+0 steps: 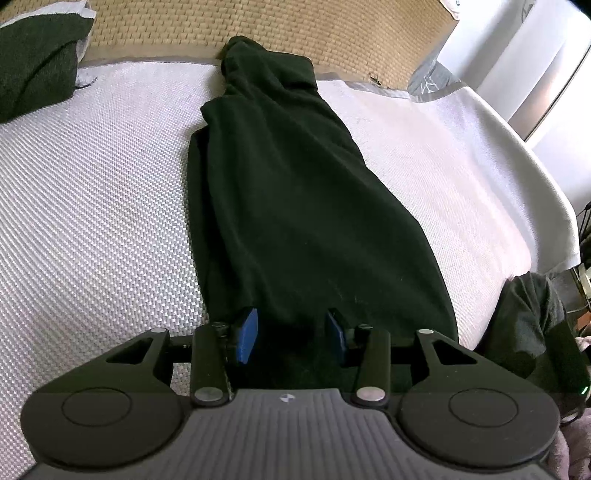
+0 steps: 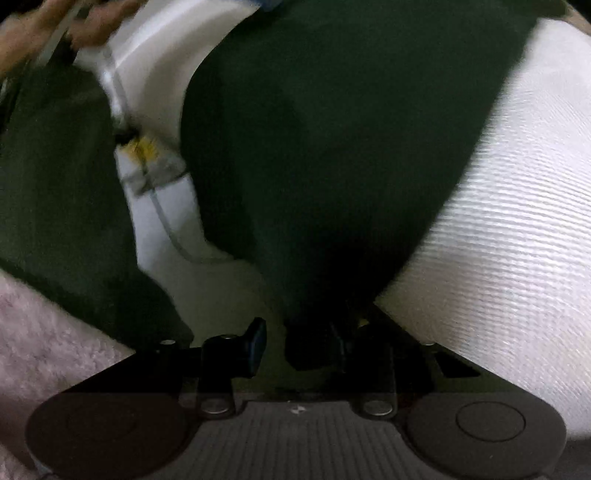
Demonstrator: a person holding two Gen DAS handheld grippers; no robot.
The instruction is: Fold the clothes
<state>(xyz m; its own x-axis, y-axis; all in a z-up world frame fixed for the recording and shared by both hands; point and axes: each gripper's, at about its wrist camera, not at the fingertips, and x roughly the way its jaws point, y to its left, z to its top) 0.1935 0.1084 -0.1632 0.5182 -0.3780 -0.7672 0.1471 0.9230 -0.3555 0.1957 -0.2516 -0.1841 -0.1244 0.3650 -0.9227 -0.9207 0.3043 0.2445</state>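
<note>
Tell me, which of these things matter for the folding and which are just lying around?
Part of the job:
- long dark garment laid out on the white woven cover
- left gripper
- right gripper

Just lying about:
- dark cloth at the far corner
- woven mat
- pink fluffy fabric

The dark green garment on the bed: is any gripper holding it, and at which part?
The left gripper has the dark green garment's near end between its blue pads, but a firm pinch cannot be told. The right gripper's view is too blurred.

Matt dark cloth garment (image 1: 295, 206); textured white woven cover (image 1: 92, 206); perhaps rattan headboard (image 1: 258, 22)
</note>
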